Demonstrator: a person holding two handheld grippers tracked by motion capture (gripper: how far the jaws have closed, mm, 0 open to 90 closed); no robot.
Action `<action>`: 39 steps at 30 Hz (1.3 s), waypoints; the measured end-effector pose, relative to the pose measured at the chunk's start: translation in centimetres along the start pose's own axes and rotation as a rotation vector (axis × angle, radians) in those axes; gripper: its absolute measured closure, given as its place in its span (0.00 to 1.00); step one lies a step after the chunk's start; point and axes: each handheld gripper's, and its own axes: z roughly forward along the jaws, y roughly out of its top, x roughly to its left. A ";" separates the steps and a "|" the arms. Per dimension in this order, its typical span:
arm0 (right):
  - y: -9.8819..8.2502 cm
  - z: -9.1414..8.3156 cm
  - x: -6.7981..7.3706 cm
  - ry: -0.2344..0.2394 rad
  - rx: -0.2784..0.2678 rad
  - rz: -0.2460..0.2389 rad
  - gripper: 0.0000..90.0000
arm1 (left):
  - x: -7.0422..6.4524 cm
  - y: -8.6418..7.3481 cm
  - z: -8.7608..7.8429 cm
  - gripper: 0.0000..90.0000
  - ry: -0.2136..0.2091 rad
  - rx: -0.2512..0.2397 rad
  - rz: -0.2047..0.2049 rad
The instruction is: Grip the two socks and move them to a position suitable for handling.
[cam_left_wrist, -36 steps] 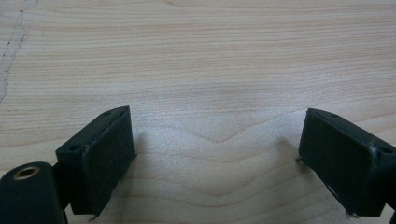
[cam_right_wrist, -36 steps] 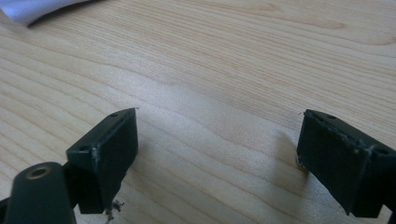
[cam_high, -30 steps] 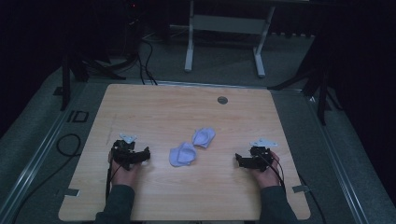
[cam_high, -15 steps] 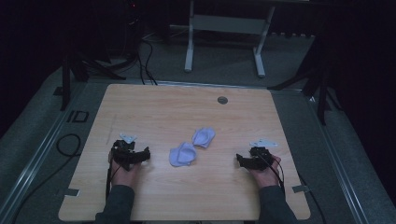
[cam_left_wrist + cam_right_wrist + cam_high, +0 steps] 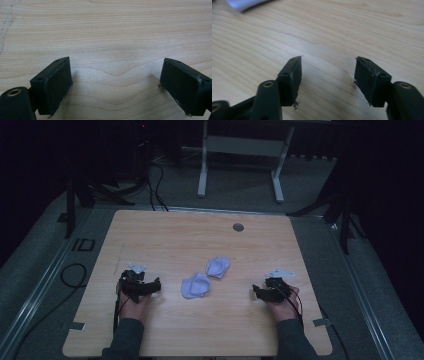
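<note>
Nothing is picked up yet, I judge: both pale blue cloths (image 5: 206, 277) lie untouched on the table (image 5: 170, 235), my left tool (image 5: 150, 289) wide and empty, my right tool (image 5: 256, 292) empty, its jaws just narrowing.

Two pale lilac-blue cloths (image 5: 206, 277) sit on the light wood-grain table (image 5: 165, 235); both grippers, left (image 5: 145, 287) and right (image 5: 262, 292), are black, and there's a grey floor (image 5: 350, 270) around.

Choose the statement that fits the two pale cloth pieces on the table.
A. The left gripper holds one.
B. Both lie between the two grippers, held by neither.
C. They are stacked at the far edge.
B: the nearer cloth piece and the farther cloth piece lie mid-table between the left gripper and right gripper, whose jaws stand apart over bare wood.
</note>
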 end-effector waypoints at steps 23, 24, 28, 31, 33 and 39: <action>2.4 -0.4 4.6 0.123 0.015 -0.157 0.57 | 0.0 0.0 0.0 0.12 0.003 0.000 -0.003; 2.5 -0.3 4.8 0.125 0.016 -0.161 0.57 | 0.0 0.0 0.0 0.12 0.003 0.000 -0.003; 2.7 -0.2 5.3 0.136 0.012 -0.173 0.57 | 0.0 0.0 0.0 0.12 0.003 0.000 -0.003; 3.1 -0.1 6.0 0.149 0.008 -0.191 0.60 | 0.0 0.0 0.0 0.12 0.003 0.000 -0.003; 3.4 -0.1 6.4 0.163 -0.002 -0.198 0.62 | 0.0 0.0 0.0 0.12 0.003 0.000 -0.003; 4.2 0.2 7.6 0.187 -0.010 -0.227 0.69 | 0.0 0.0 0.0 0.12 0.003 0.000 -0.003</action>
